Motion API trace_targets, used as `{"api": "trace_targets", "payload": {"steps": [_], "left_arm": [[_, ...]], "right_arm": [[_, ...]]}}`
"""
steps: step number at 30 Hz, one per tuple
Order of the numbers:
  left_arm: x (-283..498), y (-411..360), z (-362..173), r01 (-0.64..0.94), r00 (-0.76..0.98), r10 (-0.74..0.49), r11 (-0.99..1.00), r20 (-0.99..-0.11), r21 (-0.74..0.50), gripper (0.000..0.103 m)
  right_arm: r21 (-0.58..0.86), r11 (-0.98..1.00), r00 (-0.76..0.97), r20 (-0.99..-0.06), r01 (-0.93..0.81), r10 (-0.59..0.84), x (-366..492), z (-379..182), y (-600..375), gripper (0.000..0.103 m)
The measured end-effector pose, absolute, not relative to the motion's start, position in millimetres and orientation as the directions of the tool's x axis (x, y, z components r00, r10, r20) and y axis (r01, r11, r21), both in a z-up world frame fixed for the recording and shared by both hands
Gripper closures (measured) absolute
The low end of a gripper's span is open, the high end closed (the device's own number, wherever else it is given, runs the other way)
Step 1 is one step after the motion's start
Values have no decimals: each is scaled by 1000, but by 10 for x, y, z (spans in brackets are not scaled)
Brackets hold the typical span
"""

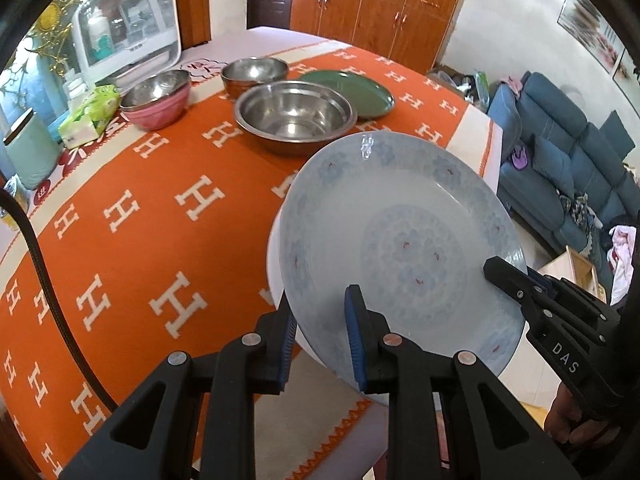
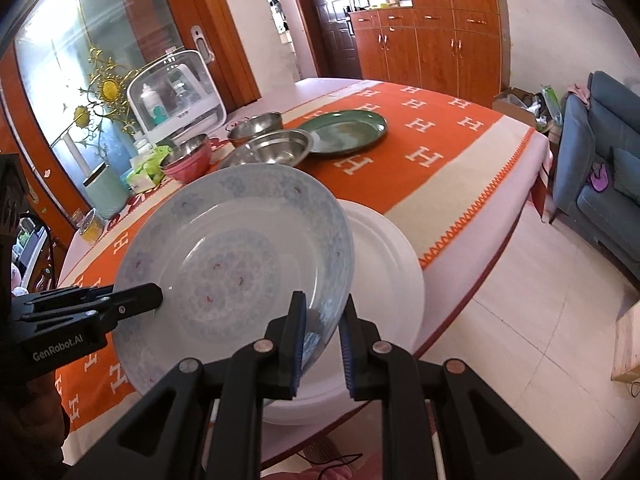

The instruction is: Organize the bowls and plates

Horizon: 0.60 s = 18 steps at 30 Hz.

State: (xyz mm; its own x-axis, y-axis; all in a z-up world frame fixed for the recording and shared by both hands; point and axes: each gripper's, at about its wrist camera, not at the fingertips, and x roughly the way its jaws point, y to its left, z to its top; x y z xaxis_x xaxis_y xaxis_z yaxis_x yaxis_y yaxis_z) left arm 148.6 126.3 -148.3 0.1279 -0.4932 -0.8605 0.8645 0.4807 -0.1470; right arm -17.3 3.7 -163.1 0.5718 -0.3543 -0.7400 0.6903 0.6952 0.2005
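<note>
Above the near edge of the counter (image 1: 160, 216), you hold the blue-patterned plate (image 1: 400, 240) tilted over a white plate (image 2: 384, 264); your left gripper (image 1: 320, 320) and right gripper (image 2: 322, 320) each clamp its rim on opposite sides.

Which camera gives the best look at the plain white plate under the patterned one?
The right wrist view: the white plate shows a broad crescent beside the patterned plate. The left wrist view shows only a thin edge.
</note>
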Motion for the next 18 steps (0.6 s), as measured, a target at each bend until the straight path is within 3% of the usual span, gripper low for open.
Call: {"api": "trace_targets", "payload": {"steps": [18], "left_arm": [[1387, 848, -1827, 842, 104, -341, 529, -934, -99, 82]], "right_arm": [[174, 716, 499, -823, 676, -272, -148, -1928, -326, 87]]}}
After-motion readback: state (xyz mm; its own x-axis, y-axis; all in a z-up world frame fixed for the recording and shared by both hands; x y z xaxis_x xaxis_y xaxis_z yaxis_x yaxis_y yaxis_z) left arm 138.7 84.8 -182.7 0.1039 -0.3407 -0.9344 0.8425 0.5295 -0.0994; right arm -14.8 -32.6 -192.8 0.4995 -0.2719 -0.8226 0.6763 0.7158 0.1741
